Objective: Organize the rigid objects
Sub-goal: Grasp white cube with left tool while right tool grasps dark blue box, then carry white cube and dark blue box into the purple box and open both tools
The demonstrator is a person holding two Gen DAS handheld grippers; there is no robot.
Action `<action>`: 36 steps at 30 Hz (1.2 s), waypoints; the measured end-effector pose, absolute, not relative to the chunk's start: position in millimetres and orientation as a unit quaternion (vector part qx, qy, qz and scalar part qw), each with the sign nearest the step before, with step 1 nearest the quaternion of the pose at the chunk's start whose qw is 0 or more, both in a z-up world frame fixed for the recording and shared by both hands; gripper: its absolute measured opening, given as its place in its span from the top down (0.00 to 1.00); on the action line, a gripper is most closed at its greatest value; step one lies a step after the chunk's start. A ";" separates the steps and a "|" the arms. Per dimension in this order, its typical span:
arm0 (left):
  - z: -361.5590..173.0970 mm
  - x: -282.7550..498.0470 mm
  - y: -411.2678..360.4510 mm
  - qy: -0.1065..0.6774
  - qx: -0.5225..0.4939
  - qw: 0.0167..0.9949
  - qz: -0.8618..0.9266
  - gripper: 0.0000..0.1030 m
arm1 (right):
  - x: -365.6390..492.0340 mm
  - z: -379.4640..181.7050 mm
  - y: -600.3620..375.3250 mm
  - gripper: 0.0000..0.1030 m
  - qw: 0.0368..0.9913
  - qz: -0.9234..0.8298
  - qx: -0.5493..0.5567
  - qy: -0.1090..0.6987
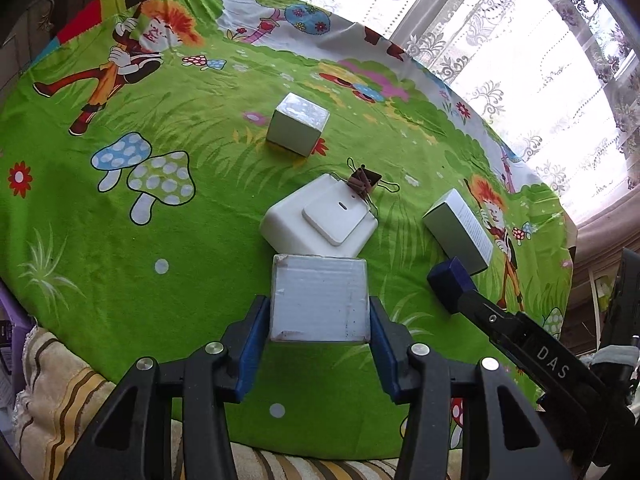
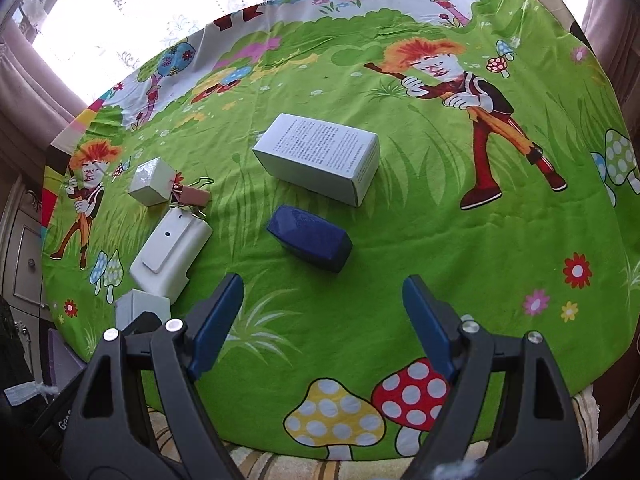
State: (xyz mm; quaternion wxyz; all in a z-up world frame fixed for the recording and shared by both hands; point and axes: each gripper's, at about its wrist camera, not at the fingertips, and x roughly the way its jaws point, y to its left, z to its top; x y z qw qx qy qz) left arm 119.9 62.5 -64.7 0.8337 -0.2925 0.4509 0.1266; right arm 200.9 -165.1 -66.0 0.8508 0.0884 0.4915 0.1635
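My left gripper (image 1: 319,320) is shut on a white corrugated box (image 1: 319,298), held at the near edge of the table; it also shows in the right wrist view (image 2: 140,309). Just beyond it lies a white plastic device (image 1: 320,216) with brown binder clips (image 1: 364,182) at its far corner. A small white cube box (image 1: 297,124) stands farther back. A long white printed box (image 2: 318,156) and a dark blue block (image 2: 310,238) lie ahead of my right gripper (image 2: 322,316), which is open and empty, short of the blue block.
A bright green cartoon tablecloth (image 2: 440,240) covers the round table. Lace curtains and a window (image 1: 520,60) stand behind it. A striped towel (image 1: 60,392) hangs at the near edge. A wooden cabinet (image 2: 24,240) is at the left.
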 end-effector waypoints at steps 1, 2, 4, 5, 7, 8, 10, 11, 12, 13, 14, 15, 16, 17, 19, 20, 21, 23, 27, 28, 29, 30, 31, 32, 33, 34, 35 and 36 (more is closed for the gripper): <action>-63.7 117.3 65.5 0.445 -0.295 0.835 0.131 0.53 | 203.2 -66.0 -161.9 0.19 0.851 0.156 0.090 0.493; -62.6 115.0 68.9 0.440 -0.296 0.837 0.135 0.53 | 205.6 -66.1 -159.4 0.19 0.850 0.151 0.094 0.495; -61.7 113.3 72.7 0.432 -0.297 0.840 0.140 0.53 | 210.9 -66.1 -155.5 0.19 0.848 0.140 0.108 0.500; -61.6 112.5 74.4 0.430 -0.299 0.840 0.141 0.53 | 213.5 -66.3 -153.4 0.19 0.846 0.133 0.113 0.503; -63.4 110.8 77.0 0.428 -0.303 0.840 0.142 0.53 | 219.3 -67.9 -148.5 0.19 0.844 0.119 0.122 0.509; -64.0 110.8 77.7 0.427 -0.305 0.839 0.141 0.53 | 222.7 -69.4 -146.6 0.19 0.842 0.110 0.128 0.513; -66.1 110.5 78.1 0.426 -0.307 0.839 0.142 0.53 | 229.8 -73.1 -144.3 0.19 0.836 0.097 0.143 0.522; -66.7 110.3 79.0 0.425 -0.308 0.839 0.143 0.53 | 233.0 -75.1 -143.6 0.19 0.832 0.092 0.151 0.526; -67.4 109.7 80.1 0.424 -0.309 0.839 0.143 0.53 | 235.8 -77.1 -143.5 0.19 0.830 0.085 0.157 0.528; -68.1 108.6 80.9 0.424 -0.311 0.839 0.144 0.53 | 238.3 -79.0 -143.6 0.19 0.829 0.078 0.160 0.530; -68.7 108.5 81.9 0.423 -0.312 0.838 0.144 0.53 | 240.7 -81.5 -143.8 0.20 0.827 0.072 0.162 0.533; -69.3 108.0 82.9 0.422 -0.314 0.838 0.144 0.53 | 242.1 -83.5 -144.4 0.21 0.826 0.070 0.163 0.535; -69.5 107.7 83.3 0.422 -0.316 0.838 0.144 0.53 | 242.0 -81.9 -144.1 0.27 0.830 0.068 0.158 0.531; -69.7 107.6 83.8 0.421 -0.317 0.838 0.144 0.53 | 242.1 -81.8 -144.1 0.37 0.830 0.068 0.154 0.532; -69.5 107.5 83.4 0.419 -0.317 0.839 0.141 0.53 | 241.8 -81.6 -146.0 0.43 0.831 0.071 0.152 0.530; -69.0 107.0 83.1 0.418 -0.316 0.840 0.140 0.53 | 241.1 -81.6 -145.8 0.43 0.832 0.075 0.148 0.529; -68.2 106.4 82.8 0.416 -0.316 0.841 0.139 0.53 | 239.8 -81.4 -145.5 0.43 0.833 0.078 0.143 0.528; -66.7 104.9 82.9 0.412 -0.316 0.843 0.139 0.53 | 235.9 -81.5 -145.9 0.43 0.834 0.085 0.140 0.526; -62.9 99.3 84.9 0.403 -0.319 0.846 0.141 0.53 | 223.3 -79.9 -145.8 0.44 0.840 0.102 0.120 0.519; -61.5 97.8 85.4 0.401 -0.319 0.847 0.142 0.53 | 219.6 -79.3 -146.5 0.44 0.841 0.106 0.119 0.518; -60.2 95.8 86.1 0.399 -0.319 0.848 0.143 0.53 | 215.5 -78.3 -147.4 0.44 0.842 0.109 0.117 0.515; -59.1 93.6 86.8 0.397 -0.320 0.848 0.144 0.53 | 211.2 -76.7 -148.1 0.44 0.844 0.113 0.114 0.512; -58.0 91.3 87.5 0.396 -0.321 0.848 0.145 0.53 | 207.0 -74.7 -147.7 0.44 0.846 0.118 0.110 0.509; -56.9 88.8 88.3 0.394 -0.322 0.849 0.145 0.53 | 202.3 -72.0 -146.7 0.44 0.848 0.122 0.105 0.505; -55.6 86.1 89.0 0.392 -0.323 0.849 0.146 0.53 | 197.2 -69.3 -145.1 0.44 0.850 0.128 0.101 0.501; -54.2 83.0 89.6 0.390 -0.324 0.850 0.147 0.53 | 192.0 -66.5 -142.5 0.44 0.851 0.135 0.097 0.497; -52.6 79.8 90.3 0.387 -0.324 0.850 0.149 0.53 | 186.3 -63.4 -139.3 0.44 0.853 0.143 0.092 0.493; -50.8 76.6 91.1 0.384 -0.324 0.851 0.151 0.53 | 180.2 -59.9 -134.7 0.44 0.855 0.152 0.086 0.489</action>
